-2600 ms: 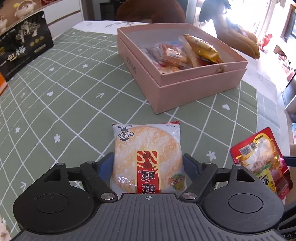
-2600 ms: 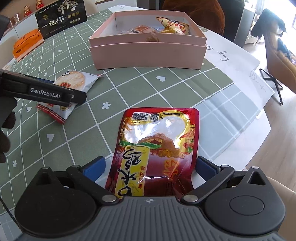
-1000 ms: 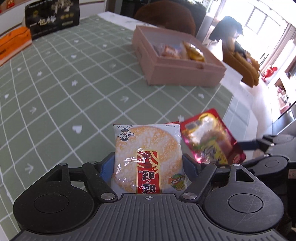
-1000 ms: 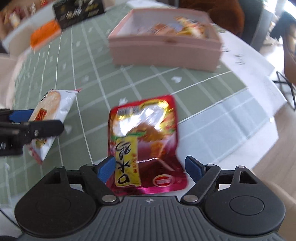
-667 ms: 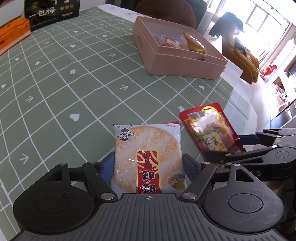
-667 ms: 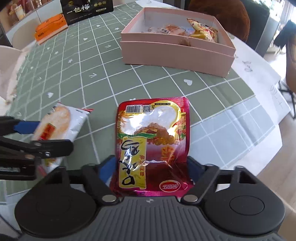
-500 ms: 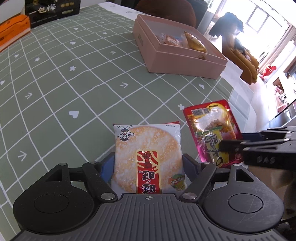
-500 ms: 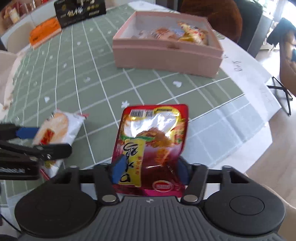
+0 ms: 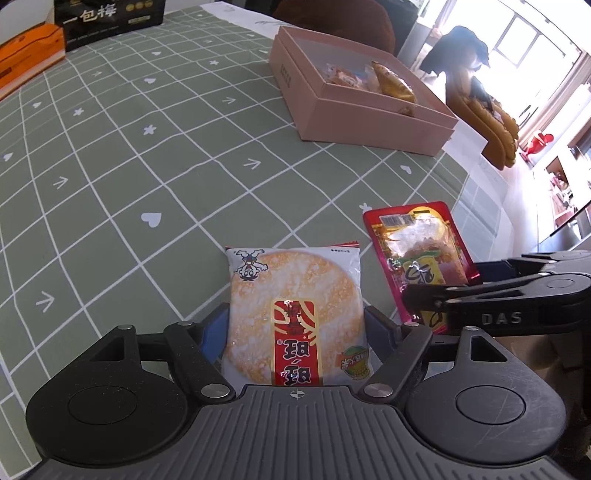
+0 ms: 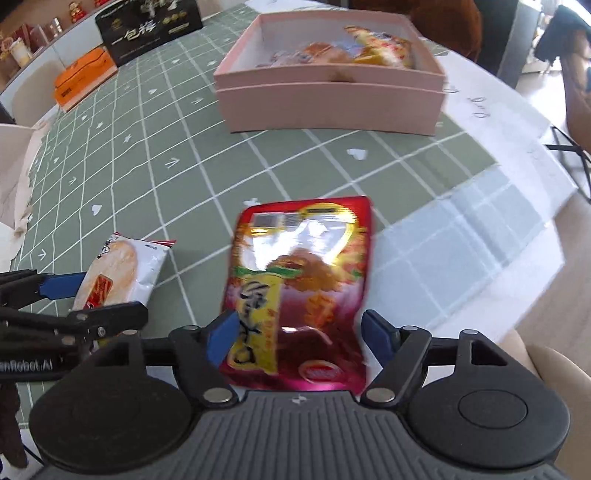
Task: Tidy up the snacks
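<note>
— Two packets are sitting in my fingers right now, one per hand. How are they looking from your side?

— I am seeing the left gripper [image 9: 295,328] clamping the rice cracker packet [image 9: 293,314]; its blue fingers [image 9: 214,332] are pressing on both side edges, and the packet is hanging just above the green checked surface [image 9: 147,166]. What is the right one doing?

— I am watching the right gripper [image 10: 301,332] with the red snack pouch [image 10: 299,288] standing between its fingers [image 10: 376,334]. The jaws are opening. The left finger is still touching the pouch's edge, while the right finger is standing clear of it, so nothing is squeezing it. The pouch is blurring and tilting a little.

— Where are both hands sitting relative to the box?

— I am seeing the pink box [image 10: 332,99] well ahead of both grippers, farther along the surface, with several snack packets [image 10: 369,48] already lying inside it. From the left wrist view, the pouch [image 9: 417,251] is showing just to the right of the cracker packet, with the right gripper's black fingers [image 9: 498,291] crossing its lower end.

— Anything else lying around?

— I am noticing a black box [image 10: 147,29] and an orange box [image 10: 85,79] at the far left edge of the surface.
</note>
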Motion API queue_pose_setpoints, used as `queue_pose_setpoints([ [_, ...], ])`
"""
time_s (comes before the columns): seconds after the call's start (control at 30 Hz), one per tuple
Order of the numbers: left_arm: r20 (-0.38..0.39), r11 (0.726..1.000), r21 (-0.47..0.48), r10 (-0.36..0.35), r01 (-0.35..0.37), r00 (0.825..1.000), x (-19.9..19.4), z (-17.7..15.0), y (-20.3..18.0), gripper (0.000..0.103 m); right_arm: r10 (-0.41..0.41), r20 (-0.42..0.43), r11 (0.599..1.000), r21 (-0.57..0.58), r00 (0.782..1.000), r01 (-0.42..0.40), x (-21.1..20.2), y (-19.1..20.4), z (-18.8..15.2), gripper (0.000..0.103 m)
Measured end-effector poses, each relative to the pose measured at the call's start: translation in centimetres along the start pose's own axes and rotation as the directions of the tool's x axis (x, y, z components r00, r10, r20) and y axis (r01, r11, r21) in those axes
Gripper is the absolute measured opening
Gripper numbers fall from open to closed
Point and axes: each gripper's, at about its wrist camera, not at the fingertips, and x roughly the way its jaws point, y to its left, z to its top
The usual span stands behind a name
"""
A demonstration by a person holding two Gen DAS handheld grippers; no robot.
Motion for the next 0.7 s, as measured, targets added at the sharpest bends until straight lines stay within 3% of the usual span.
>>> queue_pose_setpoints([
  [0.17,0.002,1.000,0.000,0.001,-0.001,1.000,-0.1,-0.1,0.0,0.081,-0.052,0.015,0.992,-0.116,0.999,0.054,1.3,2.3,0.2,0.092],
  [0.2,0.003,1.000,-0.001,0.000,0.000,1.000,-0.1,-0.1,0.0,0.081,-0.049,0.021,0.991,-0.128,0.999,0.051,1.3,2.4,0.2,0.091],
  [0.27,0.005,1.000,-0.002,-0.002,0.002,1.000,-0.1,-0.1,0.1,0.081,-0.025,0.007,0.991,-0.130,1.000,0.025,0.8,2.3,0.3,0.072],
  [0.33,0.006,1.000,0.000,-0.001,0.001,1.000,-0.1,-0.1,0.1,0.082,0.015,-0.008,0.993,-0.115,1.000,-0.016,-0.2,2.1,0.5,0.067],
  [0.5,0.006,1.000,0.008,0.001,-0.001,1.000,-0.1,-0.1,0.0,0.082,-0.031,0.012,0.992,-0.120,0.999,0.033,-1.6,1.8,-0.3,0.064],
  [0.63,0.011,1.000,-0.006,-0.021,0.021,1.000,-0.3,0.1,0.1,0.081,-0.006,0.022,0.998,-0.056,1.000,0.007,-3.0,0.5,-0.6,0.064],
  [0.7,0.060,0.999,-0.001,-0.040,0.040,0.997,-1.2,0.9,-0.2,0.081,0.000,0.034,1.000,-0.018,0.999,0.001,-3.6,-0.4,-0.5,0.064],
])
